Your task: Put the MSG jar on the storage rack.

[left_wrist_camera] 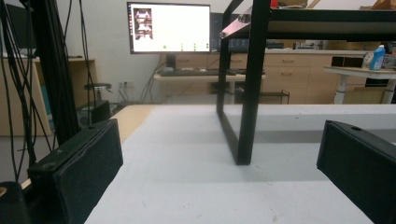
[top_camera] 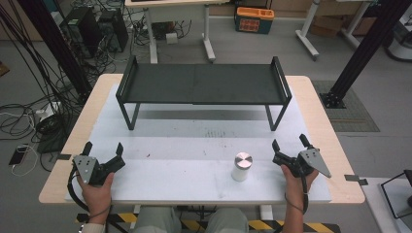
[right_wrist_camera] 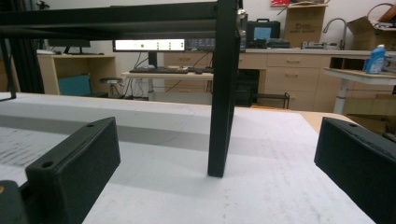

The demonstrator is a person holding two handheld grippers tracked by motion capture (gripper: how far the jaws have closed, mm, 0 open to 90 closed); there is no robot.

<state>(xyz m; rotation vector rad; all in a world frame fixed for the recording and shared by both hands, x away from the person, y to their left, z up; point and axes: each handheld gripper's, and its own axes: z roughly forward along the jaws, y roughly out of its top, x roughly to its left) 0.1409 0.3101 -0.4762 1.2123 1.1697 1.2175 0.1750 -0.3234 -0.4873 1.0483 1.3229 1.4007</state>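
At the near edge of the tabletop (top_camera: 320,126) both hands rest low. The left claw (top_camera: 103,151) has its jaws standing wide apart with nothing between them, and the right claw (top_camera: 290,143) is likewise spread wide and empty.

Nearest to the right claw, a little to its left and well apart from the left one, stands a small white jar (top_camera: 241,167) with a flat silvery lid, upright on the white mat (top_camera: 170,145) near the front. It looks like a short, stiff cylinder, probably light. The smooth side may be slippery, and a shiny lid gives poor purchase, so the better hold would be across the white body below the lid, jaws level and square to it. Squeezed off-centre or nudged at the top, such a narrow thing could tip or skate away. Whether it is glass or plastic cannot be told, so a gentle squeeze is wise.

Farther back a black metal rack (top_camera: 204,83) spans the mat on thin legs, its flat top bare. In the right gripper view one leg (right_wrist_camera: 223,88) of it rises straight ahead between the jaws.
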